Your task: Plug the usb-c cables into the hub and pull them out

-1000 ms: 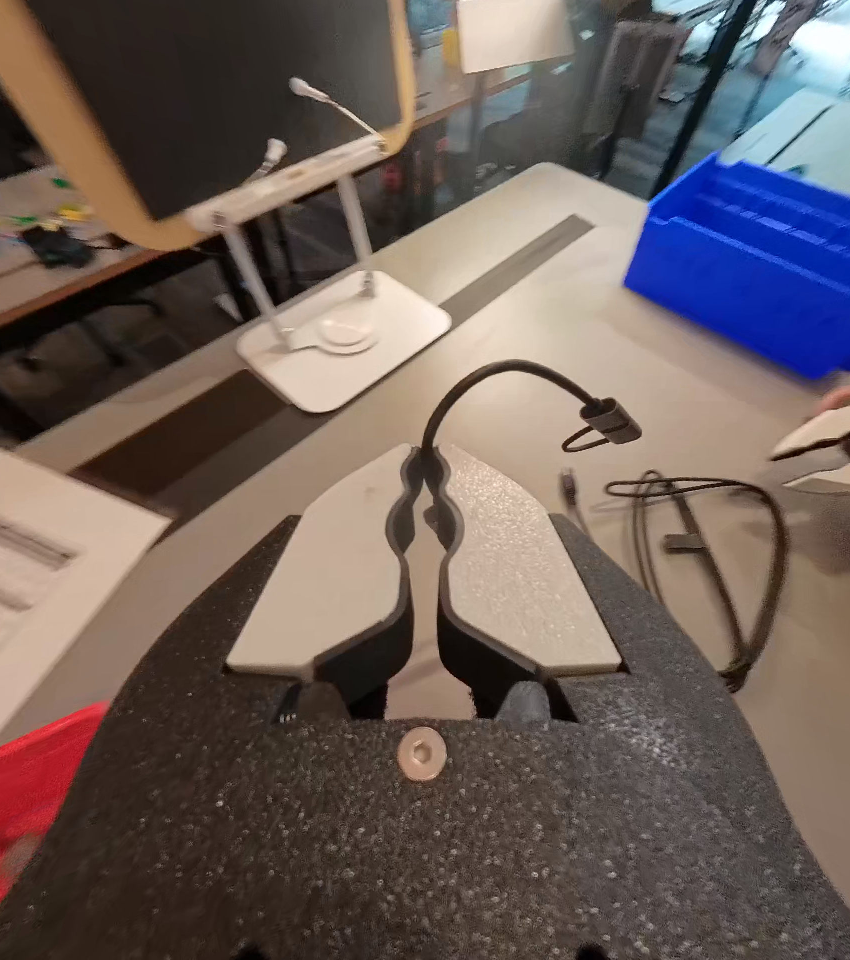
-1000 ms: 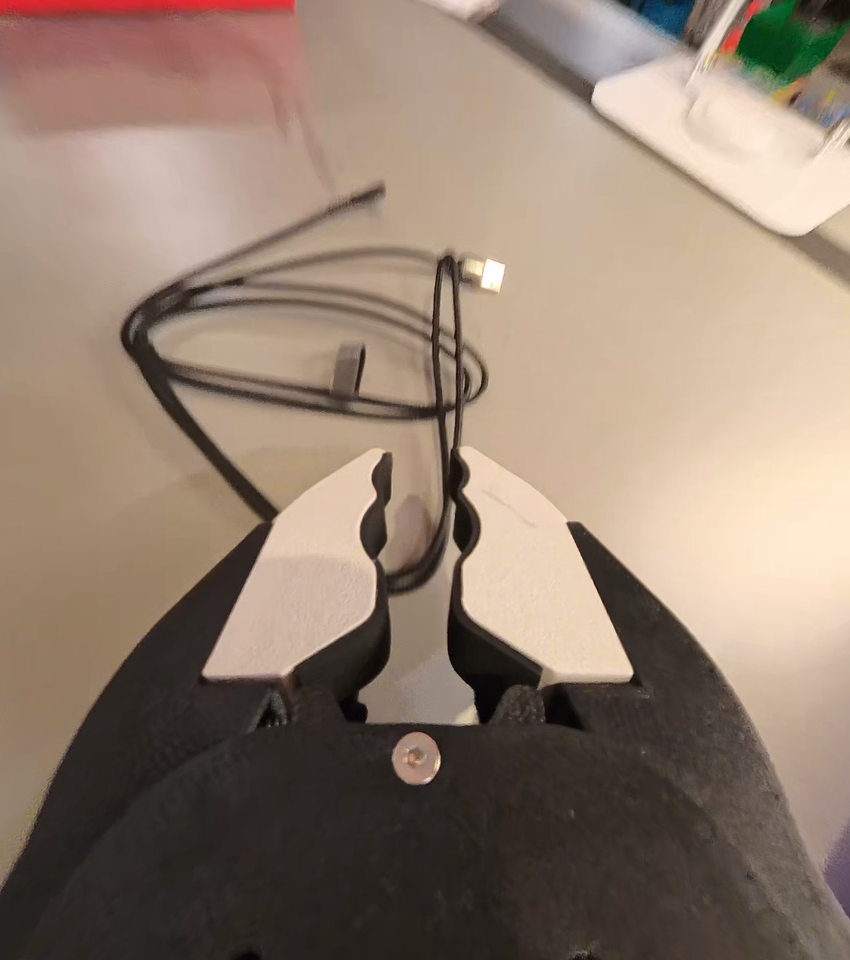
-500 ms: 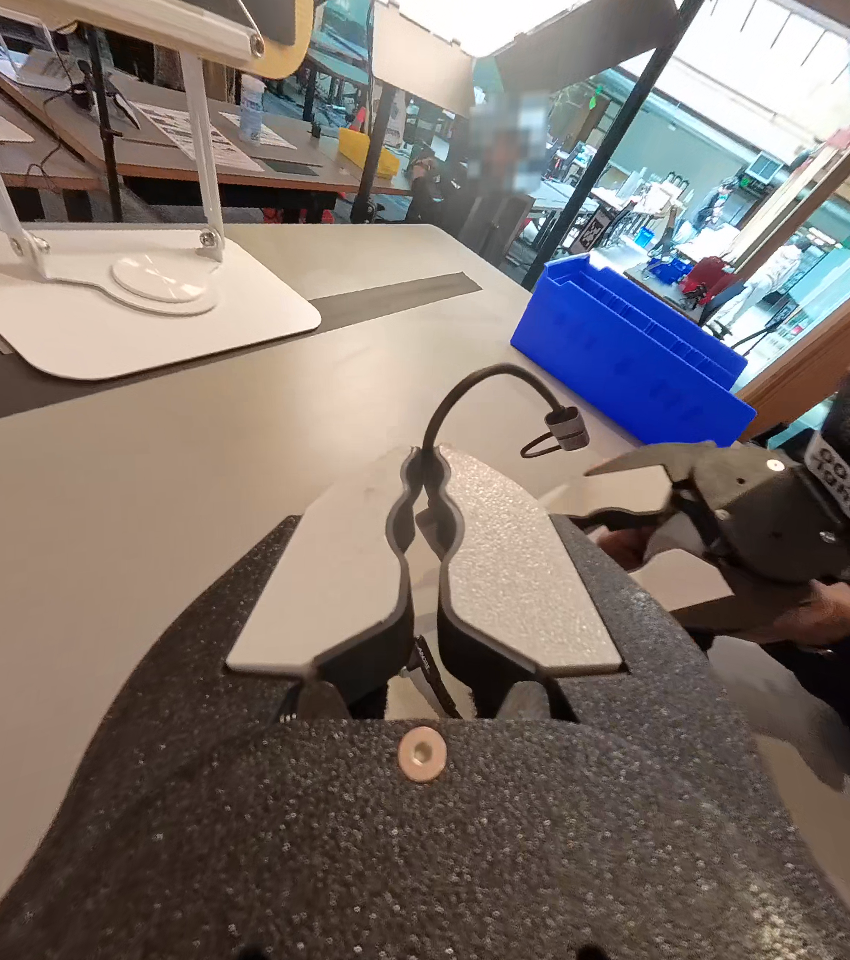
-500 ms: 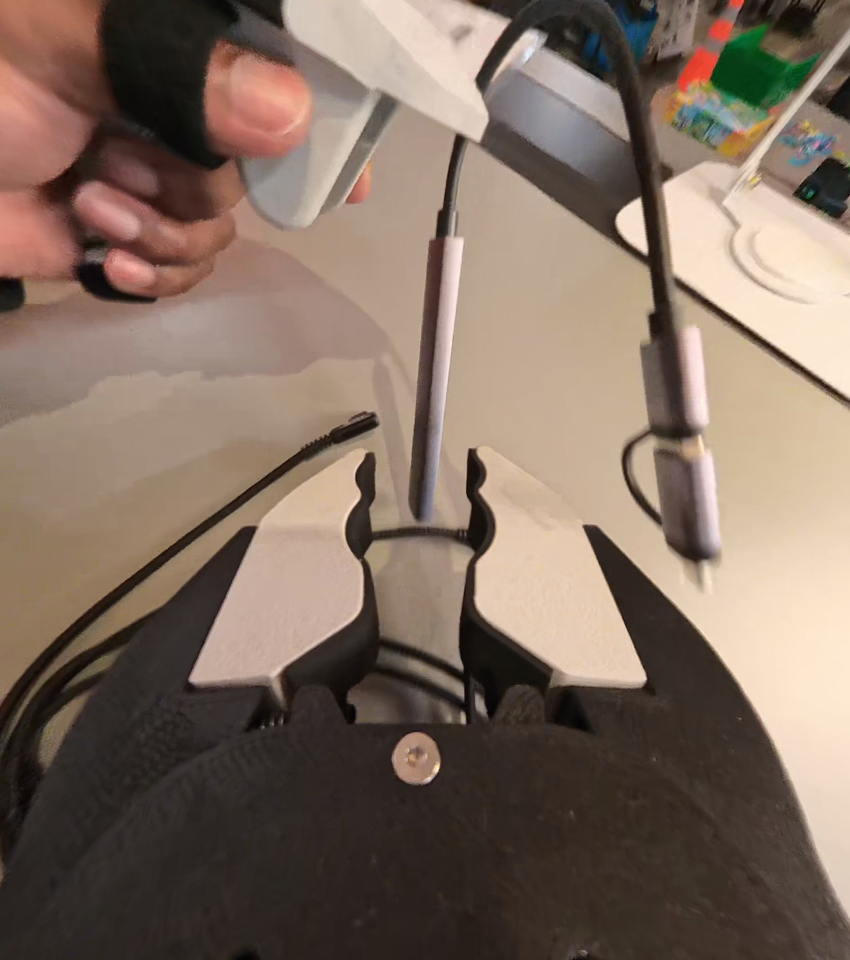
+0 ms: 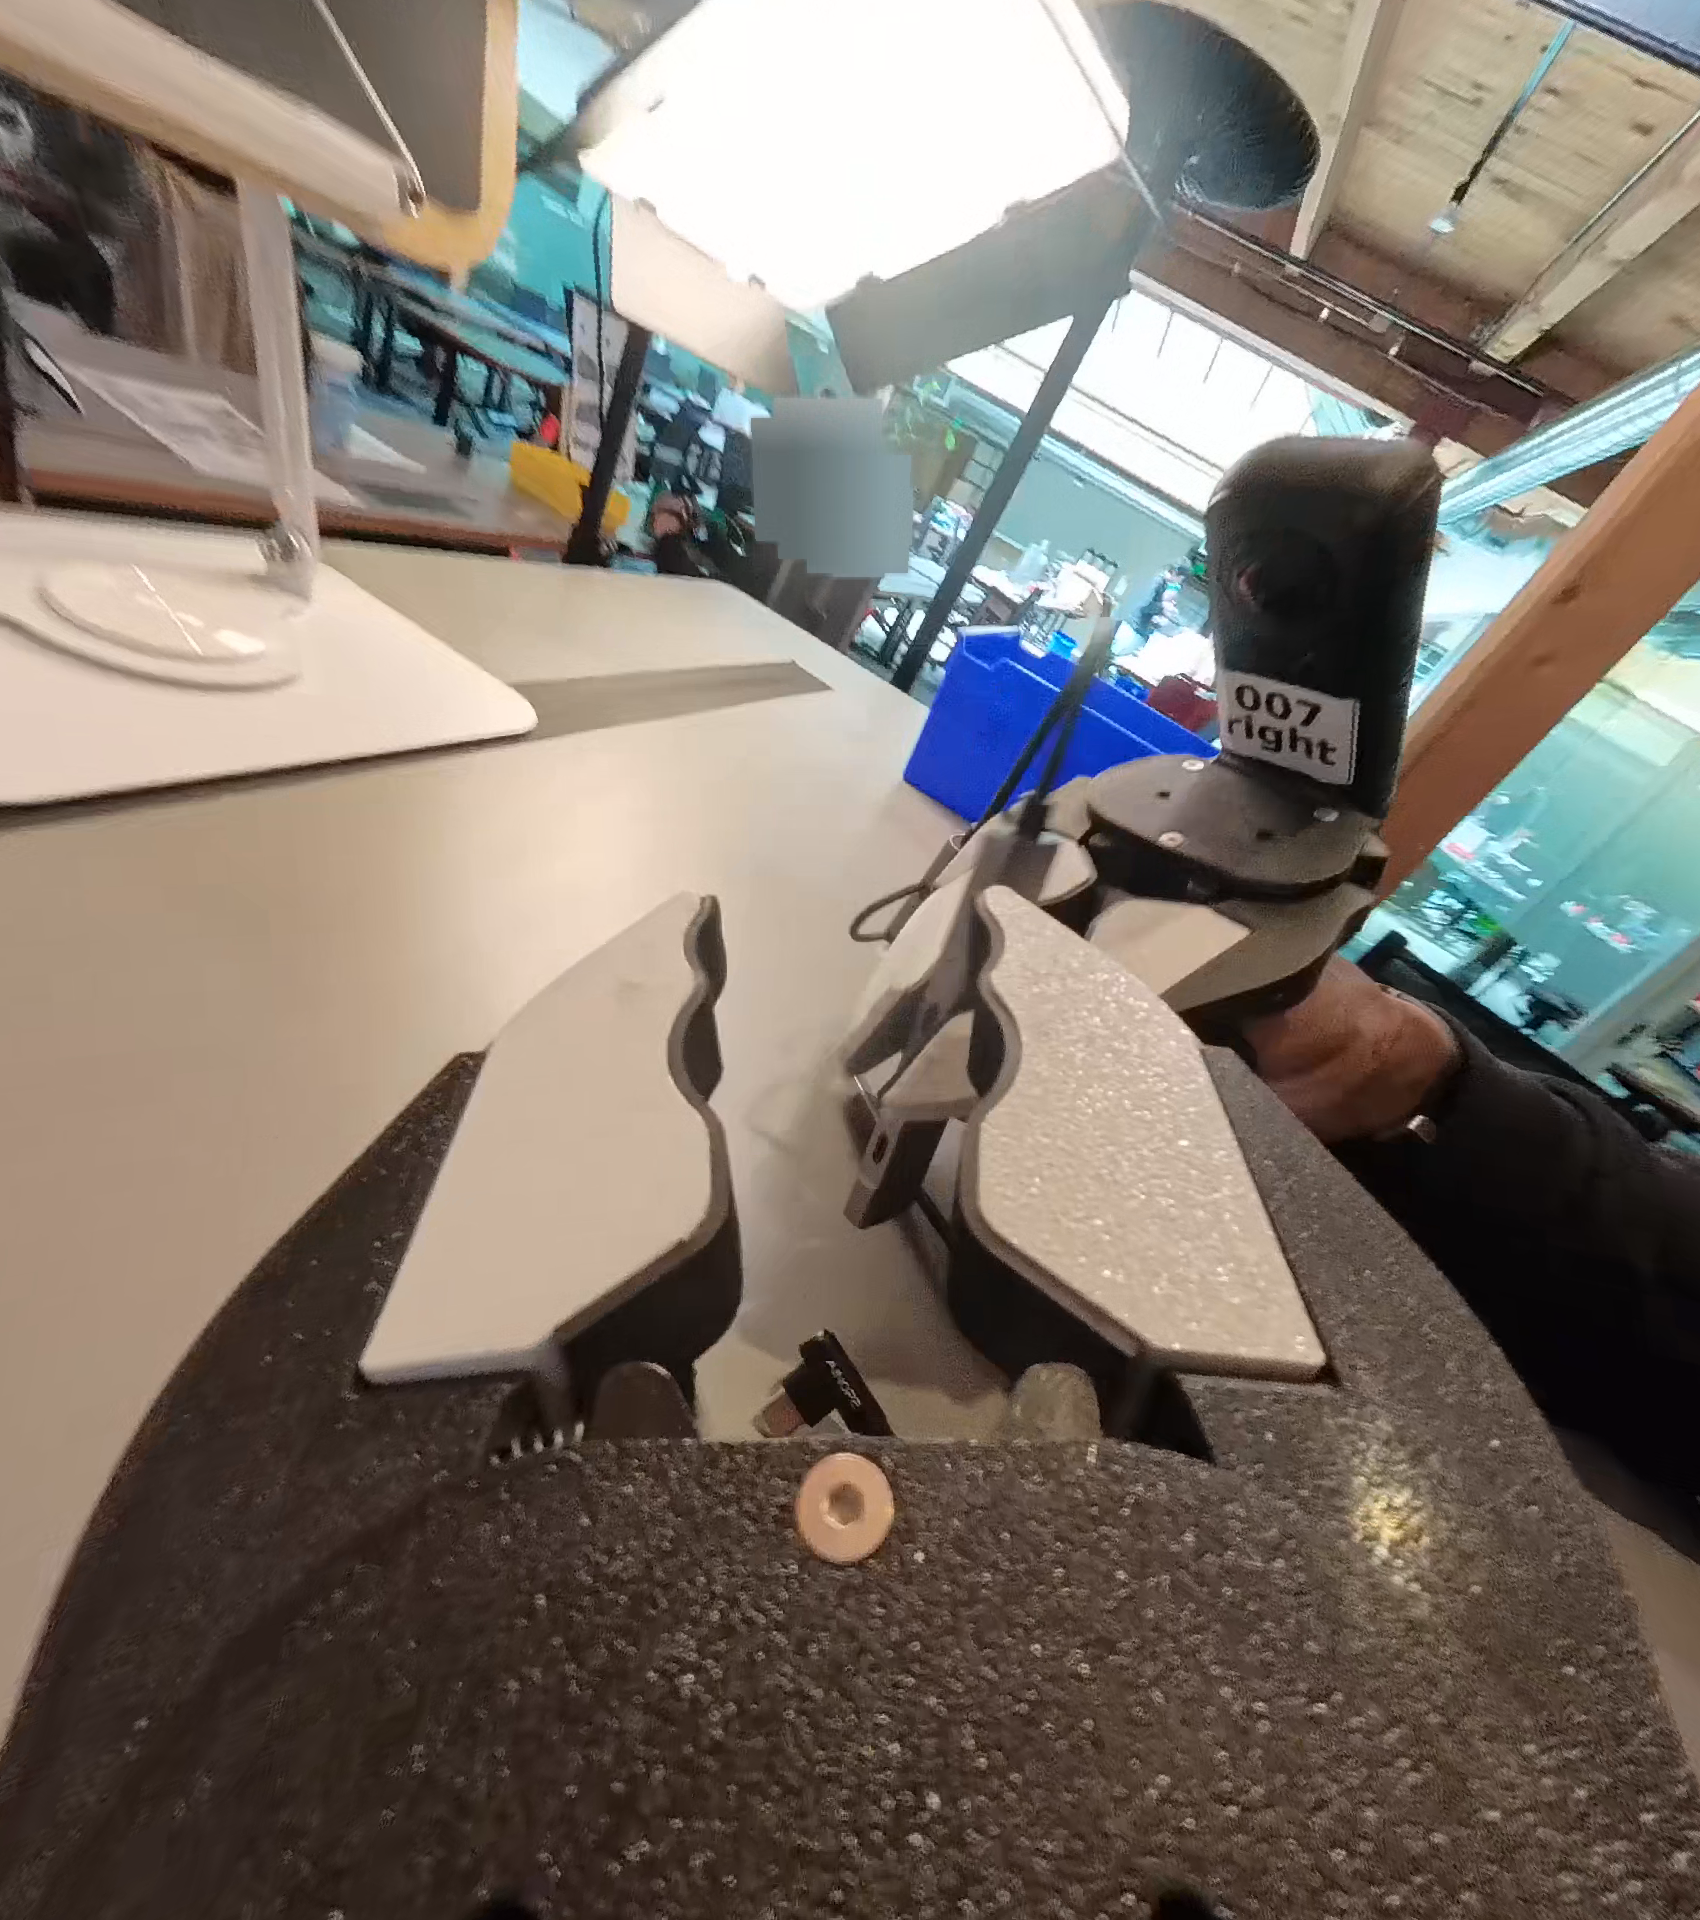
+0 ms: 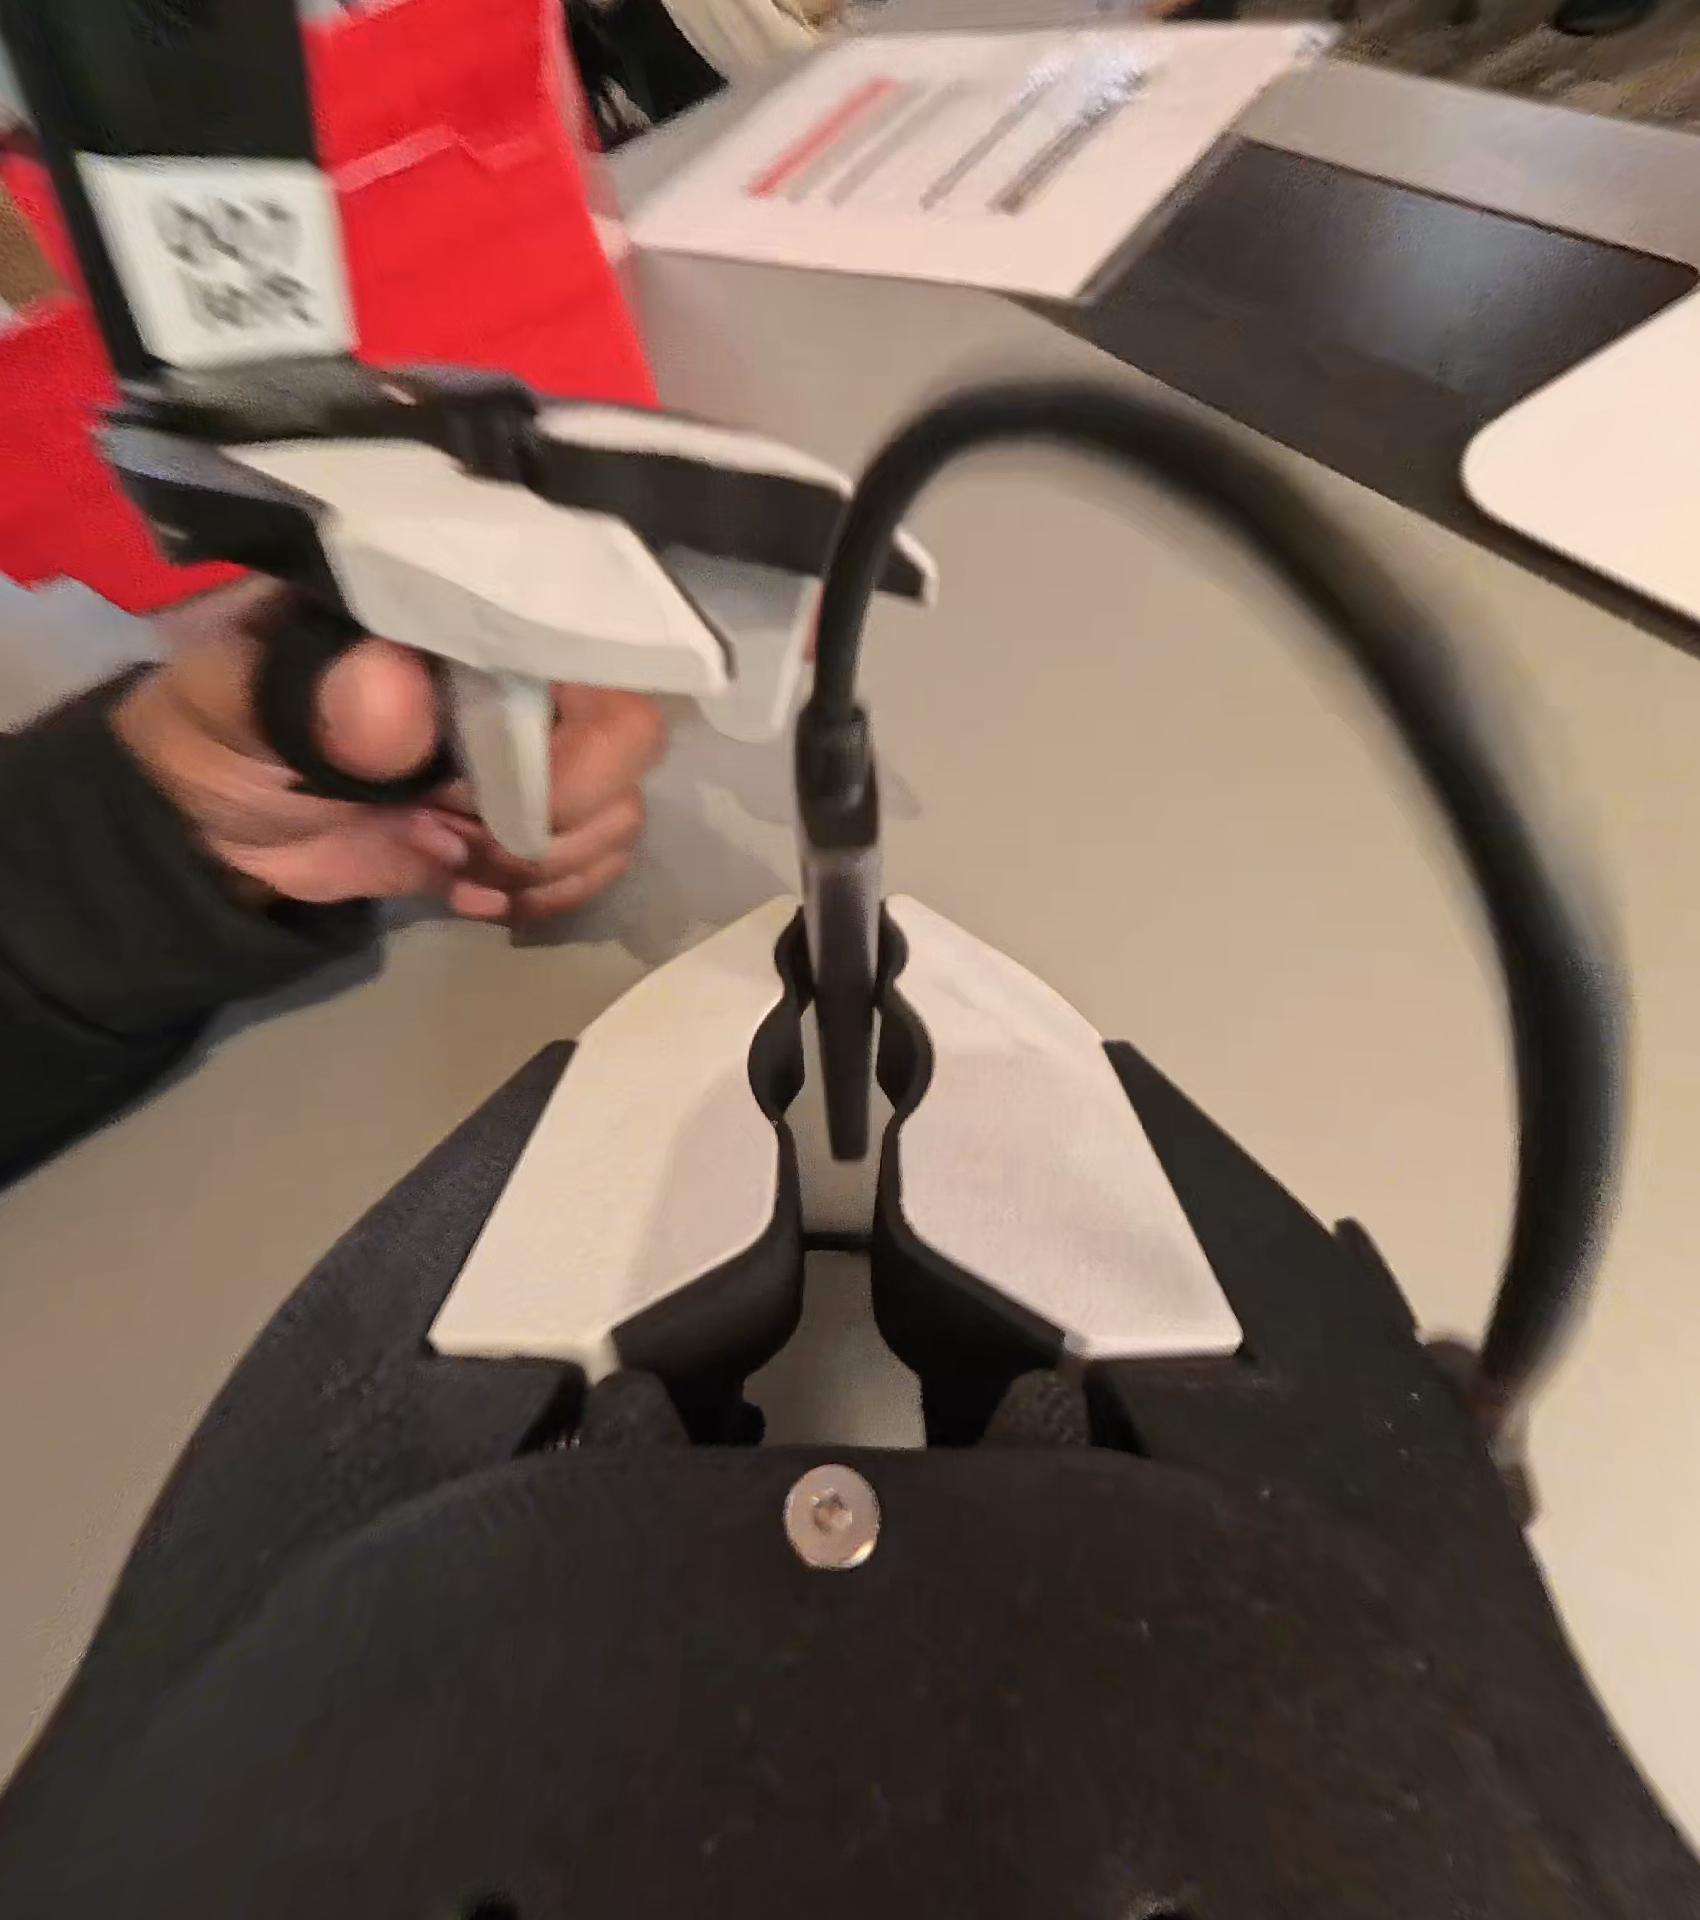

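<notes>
In the right wrist view my right gripper (image 6: 841,914) is shut on the slim dark grey hub (image 6: 841,997), held edge-on and upright between both pads. The hub's thick black cable (image 6: 1448,727) arcs up from it and down to the right. My left gripper (image 5: 846,914) is open. The hub (image 5: 903,1060) stands in its gap beside the right finger, with the left pad well clear of it. The right gripper (image 5: 1033,883) shows just beyond, and the left gripper (image 6: 804,623) also shows in the right wrist view, held by a hand. A black USB connector (image 5: 830,1392) lies on the table under the left jaws.
A blue bin (image 5: 1022,727) stands at the table's far edge. A white stand base (image 5: 202,707) lies at the left. A red bin (image 6: 472,208) and a white box (image 6: 929,156) are behind the left gripper. A dark strip (image 6: 1345,291) crosses the table. About 5 cm separates my left fingertips from my right. My right gripper's tips are some 6 cm from the black USB connector (image 5: 830,1392).
My left gripper, shut on the hub's cable before, has opened. My right gripper came up from the coiled cables and closed on the hub's body. The hub passed from left to right.
</notes>
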The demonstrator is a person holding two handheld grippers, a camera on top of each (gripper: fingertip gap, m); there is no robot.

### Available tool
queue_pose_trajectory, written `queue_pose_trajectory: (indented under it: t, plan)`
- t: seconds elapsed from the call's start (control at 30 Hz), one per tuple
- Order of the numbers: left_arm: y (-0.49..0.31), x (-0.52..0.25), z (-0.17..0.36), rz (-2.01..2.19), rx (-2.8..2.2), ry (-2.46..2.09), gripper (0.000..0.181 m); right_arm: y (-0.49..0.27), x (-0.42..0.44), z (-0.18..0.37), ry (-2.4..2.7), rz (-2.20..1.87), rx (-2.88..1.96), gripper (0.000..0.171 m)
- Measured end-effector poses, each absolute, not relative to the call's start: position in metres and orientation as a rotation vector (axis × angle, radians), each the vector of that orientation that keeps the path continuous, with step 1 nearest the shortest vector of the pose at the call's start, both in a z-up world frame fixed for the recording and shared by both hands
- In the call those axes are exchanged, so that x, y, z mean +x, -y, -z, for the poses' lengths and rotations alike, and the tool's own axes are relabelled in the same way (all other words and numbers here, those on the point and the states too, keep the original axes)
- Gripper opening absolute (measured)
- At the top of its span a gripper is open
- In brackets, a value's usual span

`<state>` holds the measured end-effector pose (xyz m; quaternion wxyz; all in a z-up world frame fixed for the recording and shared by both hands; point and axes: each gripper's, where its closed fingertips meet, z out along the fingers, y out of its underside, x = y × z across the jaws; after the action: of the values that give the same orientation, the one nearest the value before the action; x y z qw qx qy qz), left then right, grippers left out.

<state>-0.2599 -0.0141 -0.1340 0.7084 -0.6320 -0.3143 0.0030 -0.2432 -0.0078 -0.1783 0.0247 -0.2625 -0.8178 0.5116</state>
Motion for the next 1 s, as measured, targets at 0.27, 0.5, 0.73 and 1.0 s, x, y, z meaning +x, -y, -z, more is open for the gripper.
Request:
queue_pose_trajectory:
  t: [0.27,0.5,0.73,1.0]
  plan:
    - [-0.027,-0.229,0.148,0.35,-1.573,0.52,0.041,0.002,-0.216,0.171,2.597,-1.674,-0.584,0.009]
    - [-0.035,-0.201,0.146,0.457,-1.603,0.39,0.037,-0.003,-0.201,0.172,2.651,-1.744,-0.449,0.009]
    - [-0.028,-0.195,0.147,0.48,-1.616,0.377,0.043,-0.004,-0.201,0.169,2.643,-1.801,-0.478,0.009]
    - [-0.028,-0.196,0.157,0.479,-1.687,0.401,0.045,-0.009,-0.205,0.159,2.576,-1.933,-0.53,0.009]
